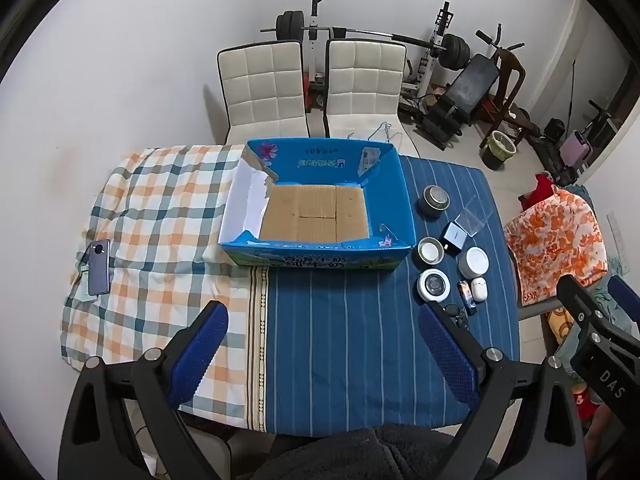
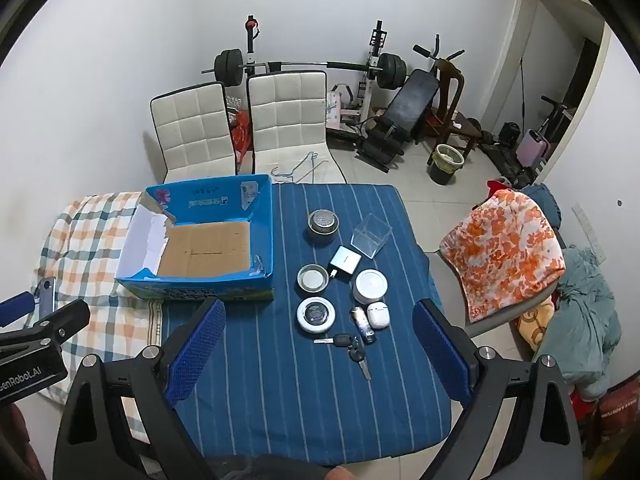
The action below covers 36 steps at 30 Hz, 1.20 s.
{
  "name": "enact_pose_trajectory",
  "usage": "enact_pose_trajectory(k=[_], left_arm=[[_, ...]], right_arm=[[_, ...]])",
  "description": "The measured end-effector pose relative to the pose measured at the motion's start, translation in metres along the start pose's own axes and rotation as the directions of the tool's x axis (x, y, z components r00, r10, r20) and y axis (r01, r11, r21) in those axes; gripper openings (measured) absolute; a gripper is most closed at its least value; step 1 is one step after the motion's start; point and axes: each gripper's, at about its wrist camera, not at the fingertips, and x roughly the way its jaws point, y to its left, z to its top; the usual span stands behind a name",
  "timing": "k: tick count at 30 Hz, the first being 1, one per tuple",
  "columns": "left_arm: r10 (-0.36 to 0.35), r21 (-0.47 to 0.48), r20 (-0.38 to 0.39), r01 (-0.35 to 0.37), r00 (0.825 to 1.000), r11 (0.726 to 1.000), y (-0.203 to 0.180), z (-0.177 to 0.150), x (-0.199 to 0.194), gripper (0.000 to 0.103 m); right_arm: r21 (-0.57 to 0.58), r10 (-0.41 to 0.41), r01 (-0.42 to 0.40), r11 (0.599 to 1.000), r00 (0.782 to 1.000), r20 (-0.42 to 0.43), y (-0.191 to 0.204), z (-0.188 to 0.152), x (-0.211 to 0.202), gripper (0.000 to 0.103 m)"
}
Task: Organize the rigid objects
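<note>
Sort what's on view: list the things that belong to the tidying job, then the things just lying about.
For the job: blue cardboard box, empty; metal tin; clear plastic box; silver case; tin lid; white round jar; white round disc; earbud case; keys.

Lying about: phone on the checked cloth; two white chairs; weight bench; waste bin.

Left wrist view: right finger (image 1: 448, 356) is covering part of the keys (image 1: 460, 316). Right wrist view: left gripper (image 2: 24, 320) is hiding most of the phone (image 2: 47, 294).
</note>
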Motion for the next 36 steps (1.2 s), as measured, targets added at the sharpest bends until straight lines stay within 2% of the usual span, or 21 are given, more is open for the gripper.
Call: enact_pose_trajectory(k=[15,36], left_arm=[[0.0,-0.002,0.02,0.001,1.0,1.0,0.011,0.012,-0.005,0.098],[0.005,-0.001,0.028,-0.005,1.0,1.0,0.006,0.008,-0.006,0.098]], right_arm=[[-0.005,-0.009,0.009,1.0,1.0,0.005,0.006,0.004,0.004,0.097],[0.001,-0.008,0.008,1.0,1.0,0.009,0.01,-0.001,-0.001,0.097]])
